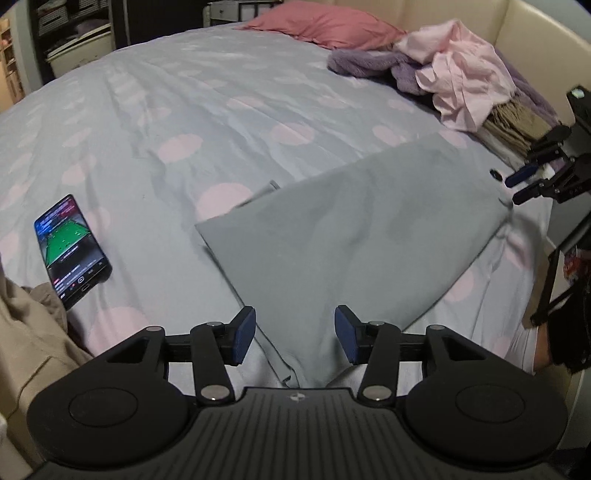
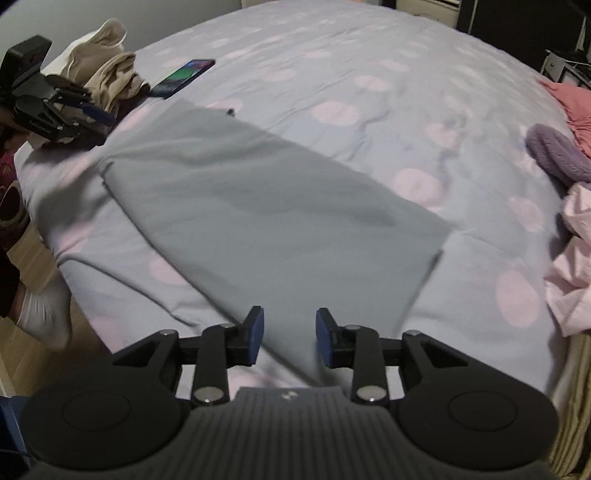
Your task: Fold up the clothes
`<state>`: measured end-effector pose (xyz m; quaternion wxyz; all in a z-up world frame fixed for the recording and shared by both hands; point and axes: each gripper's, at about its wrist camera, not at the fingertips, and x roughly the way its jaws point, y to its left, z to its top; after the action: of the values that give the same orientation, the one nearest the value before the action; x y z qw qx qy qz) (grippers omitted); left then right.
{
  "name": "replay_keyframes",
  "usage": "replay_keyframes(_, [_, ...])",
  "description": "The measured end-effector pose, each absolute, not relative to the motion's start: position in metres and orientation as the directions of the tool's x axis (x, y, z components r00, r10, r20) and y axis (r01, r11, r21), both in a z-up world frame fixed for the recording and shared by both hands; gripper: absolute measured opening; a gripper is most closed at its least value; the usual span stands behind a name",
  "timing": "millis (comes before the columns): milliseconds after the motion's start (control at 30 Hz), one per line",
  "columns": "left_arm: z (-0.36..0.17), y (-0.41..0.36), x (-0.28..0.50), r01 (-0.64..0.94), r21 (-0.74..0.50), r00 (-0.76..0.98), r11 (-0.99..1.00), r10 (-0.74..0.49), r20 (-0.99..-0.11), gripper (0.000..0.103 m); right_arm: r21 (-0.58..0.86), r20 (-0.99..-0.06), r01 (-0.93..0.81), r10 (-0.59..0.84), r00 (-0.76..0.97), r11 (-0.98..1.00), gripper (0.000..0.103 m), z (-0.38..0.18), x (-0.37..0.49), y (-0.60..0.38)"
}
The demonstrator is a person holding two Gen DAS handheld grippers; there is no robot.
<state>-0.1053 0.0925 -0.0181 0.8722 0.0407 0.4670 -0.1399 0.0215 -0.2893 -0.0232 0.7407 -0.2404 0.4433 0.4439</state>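
Note:
A grey garment [image 1: 351, 229] lies folded flat as a long strip on the dotted bedspread [image 1: 184, 110]. My left gripper [image 1: 295, 332] hovers open over the strip's near end, its blue pads either side of the cloth and holding nothing. In the right wrist view the same grey garment [image 2: 266, 206] stretches away from my right gripper [image 2: 290, 332], which is open above its other end. Each gripper also shows in the other's view: the right gripper [image 1: 522, 185] at the far right edge, the left gripper [image 2: 88, 114] at the upper left.
A lit phone [image 1: 72, 251] lies on the bed left of the garment. A heap of pink and purple clothes [image 1: 461, 74] and a folded beige stack [image 1: 517, 125] sit by the headboard, near a pink pillow [image 1: 328, 24]. A beige garment [image 2: 110, 77] lies at the bed's edge. A person's white-socked foot [image 2: 44, 314] stands on the floor.

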Motion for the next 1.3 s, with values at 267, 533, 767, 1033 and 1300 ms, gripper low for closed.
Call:
replay_keyframes(267, [-0.007,0.046,-0.103,0.388,-0.100,0.524,0.916,-0.308,-0.794,0.046,0.042,-0.880,-0.795,0.399,0.257,0.605,0.039,-0.029,0.047,-0.313])
replay_keyframes(533, [-0.023,-0.071,-0.080,0.504,-0.100,0.480,0.858,-0.375,-0.793,0.052,0.286,-0.851,-0.525,0.464,0.245,0.802,0.040,-0.029,0.088,-0.373])
replay_keyframes(767, [-0.062,-0.186,-0.058,0.570,0.057,0.539,0.820,-0.320,-0.779,0.052,0.312,-0.828,-0.500,0.489,0.274,0.808,0.040,-0.022,0.095,-0.393])
replay_keyframes(1033, [-0.093,-0.262,-0.064,0.638,0.382,0.644,0.669,-0.191,-0.741,0.052,0.353,-0.799,-0.497,0.532,0.280,0.793,0.040,-0.019,0.100,-0.402])
replay_keyframes(1300, [-0.120,-0.287,-0.049,0.582,0.552,0.724,0.597,-0.071,-0.686,0.052,0.398,-0.771,-0.480,0.569,0.287,0.782,0.041,-0.013,0.101,-0.409])
